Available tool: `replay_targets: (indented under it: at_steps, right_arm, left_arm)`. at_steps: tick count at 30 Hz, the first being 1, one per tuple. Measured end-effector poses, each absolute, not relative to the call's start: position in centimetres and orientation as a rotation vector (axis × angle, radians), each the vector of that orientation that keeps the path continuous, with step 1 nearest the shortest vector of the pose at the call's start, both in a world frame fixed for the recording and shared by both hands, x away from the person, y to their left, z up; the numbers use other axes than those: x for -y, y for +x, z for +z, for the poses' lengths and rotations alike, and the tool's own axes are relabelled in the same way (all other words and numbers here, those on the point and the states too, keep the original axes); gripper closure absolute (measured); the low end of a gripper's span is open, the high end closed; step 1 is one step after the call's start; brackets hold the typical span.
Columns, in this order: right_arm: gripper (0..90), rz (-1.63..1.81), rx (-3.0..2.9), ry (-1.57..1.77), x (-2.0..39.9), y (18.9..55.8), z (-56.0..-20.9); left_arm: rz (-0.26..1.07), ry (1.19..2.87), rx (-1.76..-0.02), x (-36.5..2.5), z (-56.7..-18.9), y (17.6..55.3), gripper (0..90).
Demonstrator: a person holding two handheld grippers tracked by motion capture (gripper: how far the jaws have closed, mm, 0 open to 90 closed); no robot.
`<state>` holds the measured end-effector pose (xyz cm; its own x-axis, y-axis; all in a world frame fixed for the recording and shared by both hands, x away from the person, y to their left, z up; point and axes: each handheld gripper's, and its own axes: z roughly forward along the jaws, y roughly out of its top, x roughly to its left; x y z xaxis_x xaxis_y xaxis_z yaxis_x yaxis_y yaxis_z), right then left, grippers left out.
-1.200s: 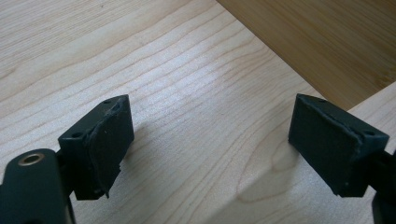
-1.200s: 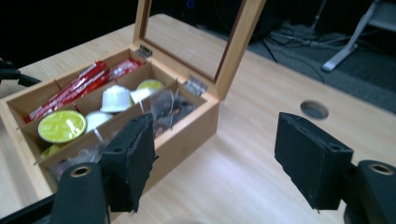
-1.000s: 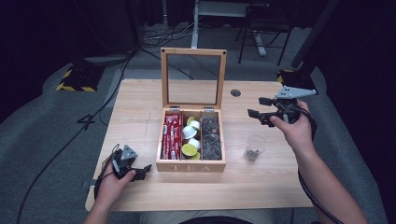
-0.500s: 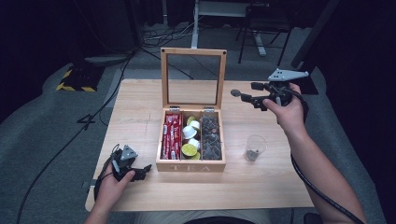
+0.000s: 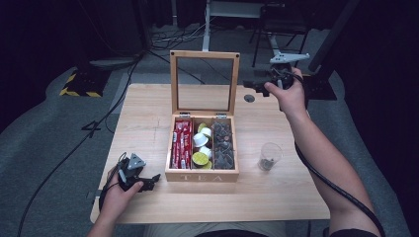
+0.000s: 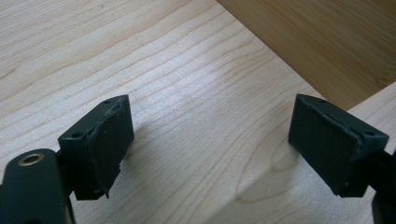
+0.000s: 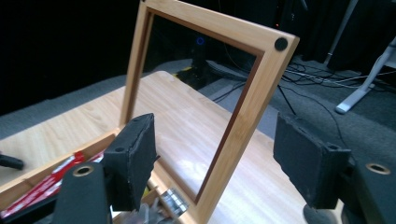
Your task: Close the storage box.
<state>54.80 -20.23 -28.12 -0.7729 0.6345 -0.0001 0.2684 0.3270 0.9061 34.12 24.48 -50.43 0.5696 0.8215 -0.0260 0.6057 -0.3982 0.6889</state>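
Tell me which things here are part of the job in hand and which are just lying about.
In the job:
- tea box, its glass lid standing open
- right gripper, open, raised beside the lid's edge

Lying about:
- clear cup on the table
- left gripper, open, resting on the table
- red sachets and capsules inside the box

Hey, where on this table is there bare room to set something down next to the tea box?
The widest bare patch lies between the table left edge and the tea box, ahead of the left gripper. The front strip below the box is bare too. Right of the box it is tighter: the glass cup stands there. Behind, the raised lid and right gripper crowd things.
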Motion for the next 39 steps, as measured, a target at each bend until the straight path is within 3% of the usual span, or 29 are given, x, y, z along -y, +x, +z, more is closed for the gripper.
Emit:
replay_targets:
  at_steps: [10, 12, 26, 39]
  right_arm:
    - [29.5, 1.381, -2.236, 0.784, 18.0, 57.7, -27.5]
    - [34.2, 1.363, -2.235, 0.766, 17.7, 58.6, -27.4]
    - [32.0, 1.373, -2.204, 0.972, 17.2, 63.0, -28.1]
    - [52.4, 1.435, -2.230, 0.953, 15.9, 63.8, -28.4]
  left_arm:
    - [0.419, 2.143, -1.127, -24.6, -50.4, 34.2, 14.3]
    - [0.415, 2.143, -1.131, -24.5, -50.4, 34.2, 14.3]
    - [0.416, 2.151, -1.125, -24.6, -50.4, 34.4, 14.3]
    - [0.416, 2.150, -1.126, -24.5, -50.4, 34.4, 14.3]
